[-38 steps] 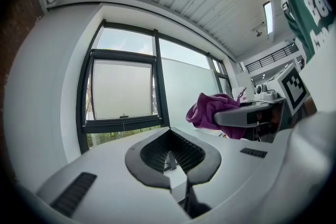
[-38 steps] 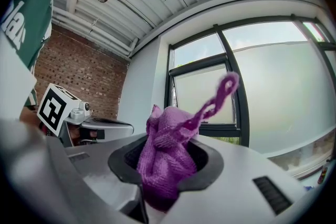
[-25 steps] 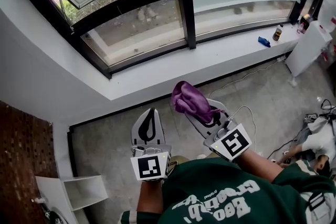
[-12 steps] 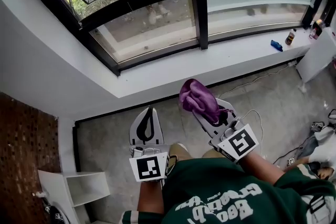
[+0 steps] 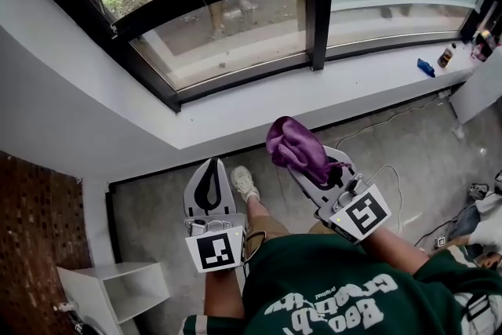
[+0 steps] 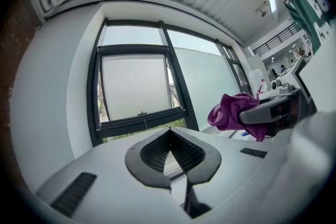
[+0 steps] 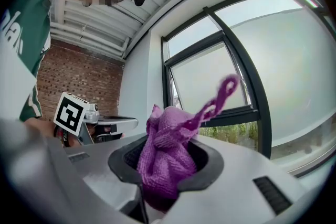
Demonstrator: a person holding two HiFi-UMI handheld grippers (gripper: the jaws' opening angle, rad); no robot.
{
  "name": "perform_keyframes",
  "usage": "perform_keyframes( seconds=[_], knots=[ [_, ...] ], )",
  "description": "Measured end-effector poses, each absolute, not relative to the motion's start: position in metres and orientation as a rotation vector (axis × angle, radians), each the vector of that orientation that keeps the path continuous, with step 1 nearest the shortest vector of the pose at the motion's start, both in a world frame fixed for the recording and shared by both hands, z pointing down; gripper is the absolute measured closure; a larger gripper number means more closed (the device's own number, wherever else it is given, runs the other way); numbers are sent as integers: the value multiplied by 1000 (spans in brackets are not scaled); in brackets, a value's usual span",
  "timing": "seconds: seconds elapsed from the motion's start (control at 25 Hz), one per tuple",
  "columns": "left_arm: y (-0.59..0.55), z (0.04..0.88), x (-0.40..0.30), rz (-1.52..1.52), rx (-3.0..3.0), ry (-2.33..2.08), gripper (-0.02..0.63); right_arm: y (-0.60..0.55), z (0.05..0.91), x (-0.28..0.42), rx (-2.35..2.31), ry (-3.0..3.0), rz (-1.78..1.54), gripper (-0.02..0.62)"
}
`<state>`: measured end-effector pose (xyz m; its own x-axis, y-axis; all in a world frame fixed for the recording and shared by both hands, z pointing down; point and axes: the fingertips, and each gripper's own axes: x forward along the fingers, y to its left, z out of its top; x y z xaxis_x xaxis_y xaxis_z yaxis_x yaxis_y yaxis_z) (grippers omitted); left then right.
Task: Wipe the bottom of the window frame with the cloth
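Stepped closer, window frame at 12 o'clock looms larger; right tool clamps cloth, left tool closed empty, wiping not started

White print runs across the person's green shirt at the bottom edge of the head view, upside down and creased; only "Boo" can be made out with any surety. The cubes on the left gripper and the right gripper bear black-and-white square codes, not letters.
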<state>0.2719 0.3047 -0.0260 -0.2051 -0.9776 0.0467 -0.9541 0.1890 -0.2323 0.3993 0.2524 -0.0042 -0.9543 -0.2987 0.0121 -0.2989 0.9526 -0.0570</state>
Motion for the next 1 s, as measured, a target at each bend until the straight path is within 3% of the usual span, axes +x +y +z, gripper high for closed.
perform_keyframes(
  seconds=[0.56,1.0],
  knots=[
    [120,-12,-3,-530,-2105,1990,600,115,-1,97,505,-3014,162,465],
    [74,20,-108,-469,-2174,2029,600,72,-6,-18,468,-2968,125,465]
  ],
)
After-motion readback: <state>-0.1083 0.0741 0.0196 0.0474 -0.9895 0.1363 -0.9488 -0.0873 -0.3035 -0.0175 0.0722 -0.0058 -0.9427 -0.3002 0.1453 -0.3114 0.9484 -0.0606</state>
